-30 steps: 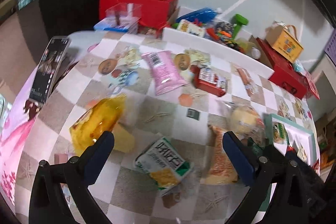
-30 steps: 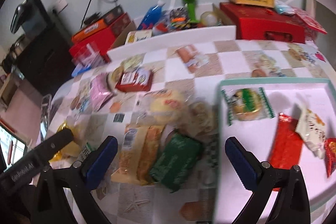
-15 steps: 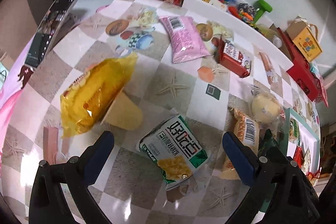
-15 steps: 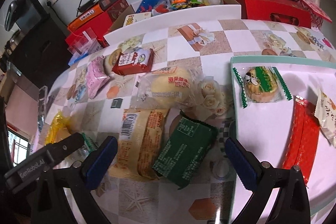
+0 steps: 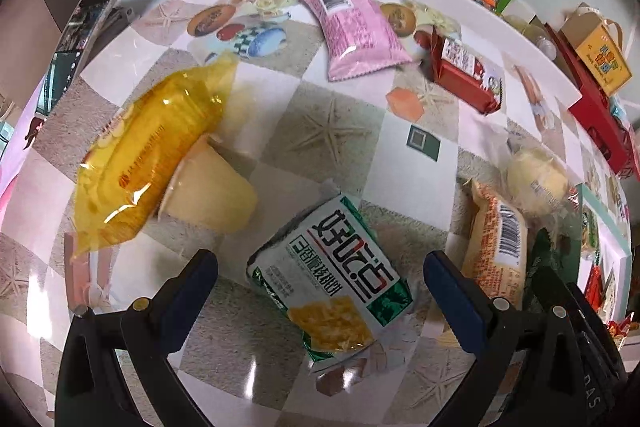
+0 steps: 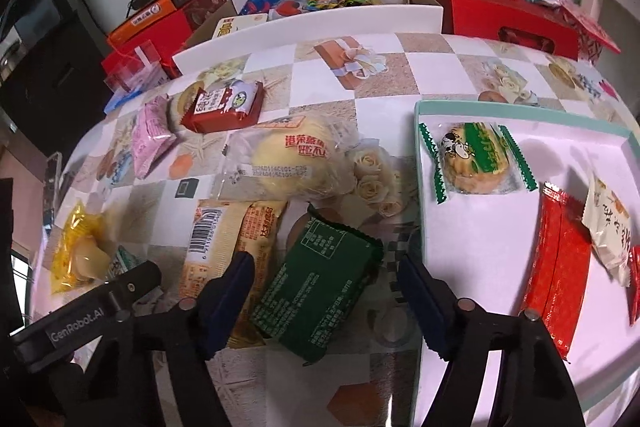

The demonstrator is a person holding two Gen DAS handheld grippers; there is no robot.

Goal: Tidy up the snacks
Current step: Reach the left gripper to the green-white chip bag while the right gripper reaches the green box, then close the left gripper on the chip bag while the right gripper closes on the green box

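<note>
In the left wrist view, a white-and-green corn snack packet [image 5: 336, 279] lies on the checked tablecloth. My left gripper [image 5: 320, 267] hovers open just above it, one finger on each side. In the right wrist view, a dark green packet [image 6: 320, 279] lies beside the white tray with a teal rim [image 6: 520, 111]. My right gripper [image 6: 324, 267] straddles this packet. Its jaws are closing, with a small gap still showing at each pad. The tray holds a green-wrapped biscuit [image 6: 472, 159], a red packet [image 6: 556, 267] and a white packet [image 6: 612, 227].
Loose on the table are an orange bread packet [image 6: 224, 239], a wrapped bun [image 6: 292, 159], a red box [image 6: 224, 107], a pink packet [image 5: 356, 31], a yellow bag [image 5: 148, 151] and a jelly cup [image 5: 208, 191]. A phone [image 5: 84, 27] leans at the left edge. Boxes crowd the far side.
My left gripper has come down and tipped toward the corn packet, which now looks larger. My right gripper's jaws have narrowed around the dark green packet.
</note>
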